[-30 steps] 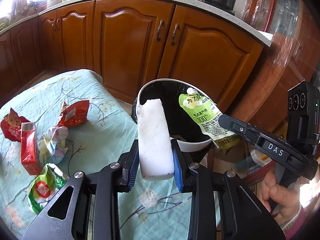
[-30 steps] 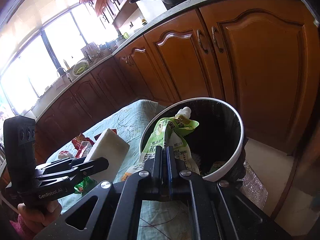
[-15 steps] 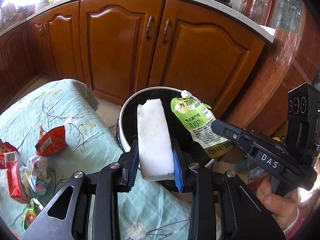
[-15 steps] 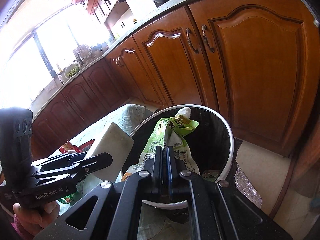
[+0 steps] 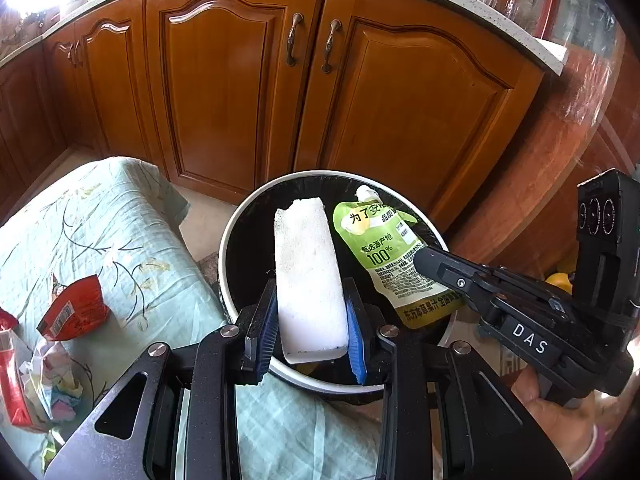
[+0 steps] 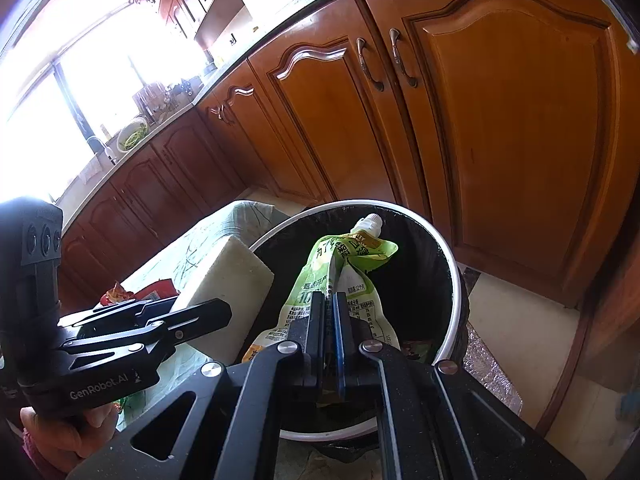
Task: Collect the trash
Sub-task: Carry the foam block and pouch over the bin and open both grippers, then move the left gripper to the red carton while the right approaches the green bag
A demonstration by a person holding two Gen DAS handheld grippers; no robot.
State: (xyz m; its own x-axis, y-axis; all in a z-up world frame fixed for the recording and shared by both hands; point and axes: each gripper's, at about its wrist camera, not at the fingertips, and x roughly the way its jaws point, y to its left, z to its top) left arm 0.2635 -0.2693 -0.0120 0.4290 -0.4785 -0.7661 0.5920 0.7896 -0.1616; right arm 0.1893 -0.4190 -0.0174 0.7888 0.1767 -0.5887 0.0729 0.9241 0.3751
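My left gripper is shut on a white foam block, which stands over the open mouth of a round trash bin with a white rim and black liner. The green juice pouch hangs beside it over the bin, pinched by my right gripper, which is shut on the pouch. In the right wrist view the foam block and the left gripper are at the bin's left edge. Some trash lies at the bin's bottom.
A table with a pale green flowered cloth is left of the bin and holds red wrappers, a crumpled paper and a red carton. Wooden kitchen cabinets stand behind the bin. A person's hands hold both grippers.
Both grippers moved forward with their loads, so the foam block and the pouch now stand further over the bin. The table trash slid toward the left edge of the left wrist view.
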